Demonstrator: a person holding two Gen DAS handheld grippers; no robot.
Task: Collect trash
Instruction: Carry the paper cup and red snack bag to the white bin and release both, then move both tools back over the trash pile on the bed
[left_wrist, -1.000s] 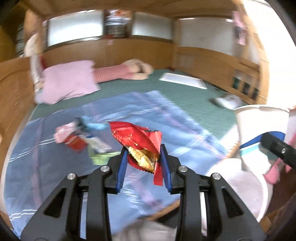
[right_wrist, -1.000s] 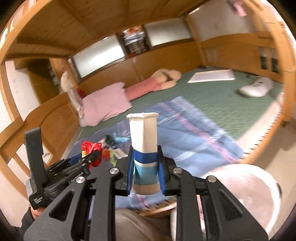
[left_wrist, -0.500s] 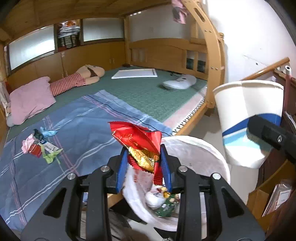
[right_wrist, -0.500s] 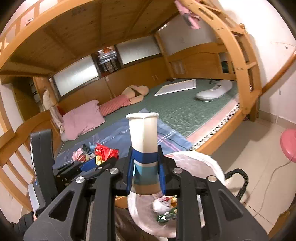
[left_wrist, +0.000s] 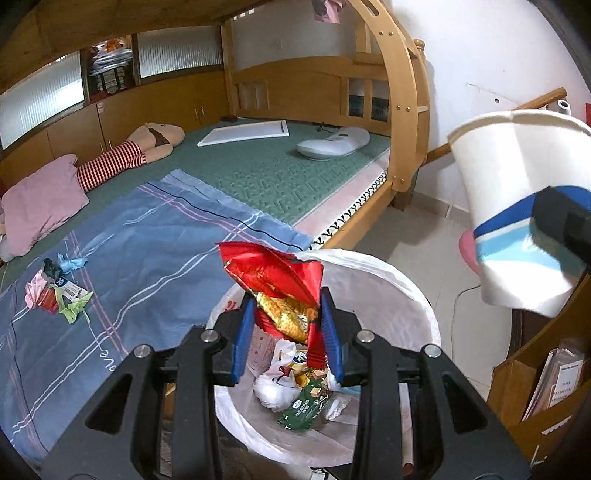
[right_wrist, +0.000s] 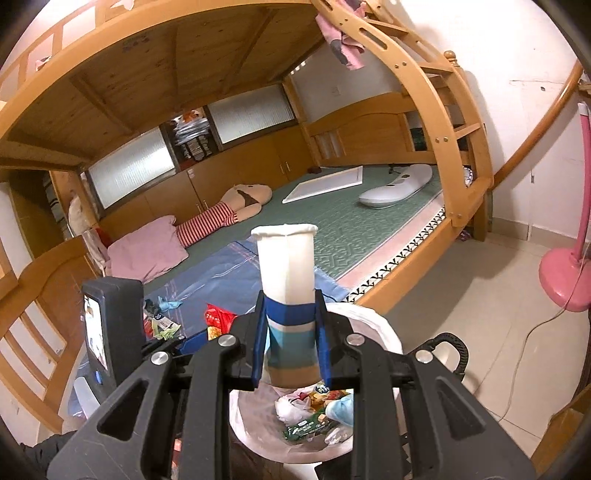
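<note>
My left gripper (left_wrist: 288, 332) is shut on a crumpled red and gold snack wrapper (left_wrist: 277, 284) and holds it over the white-lined trash bin (left_wrist: 413, 291), which holds several wrappers. My right gripper (right_wrist: 290, 347) is shut on a white paper cup with blue bands (right_wrist: 288, 273), held upright over the same bin (right_wrist: 384, 332). The cup also shows at the right of the left wrist view (left_wrist: 517, 221). A small pile of wrappers (left_wrist: 55, 291) lies on the blue blanket (left_wrist: 147, 240) on the bed.
The wooden bunk bed frame and ladder (left_wrist: 406, 110) stand behind the bin. A pink pillow (left_wrist: 40, 199), a striped plush doll (left_wrist: 129, 155) and a white board (left_wrist: 243, 133) lie on the green mattress. A pink fan base (right_wrist: 565, 277) stands on the tiled floor. A cardboard box (left_wrist: 546, 387) sits right.
Both grippers have swung right, away from the bed, and now hang over the trash bin. Each still holds its item.
</note>
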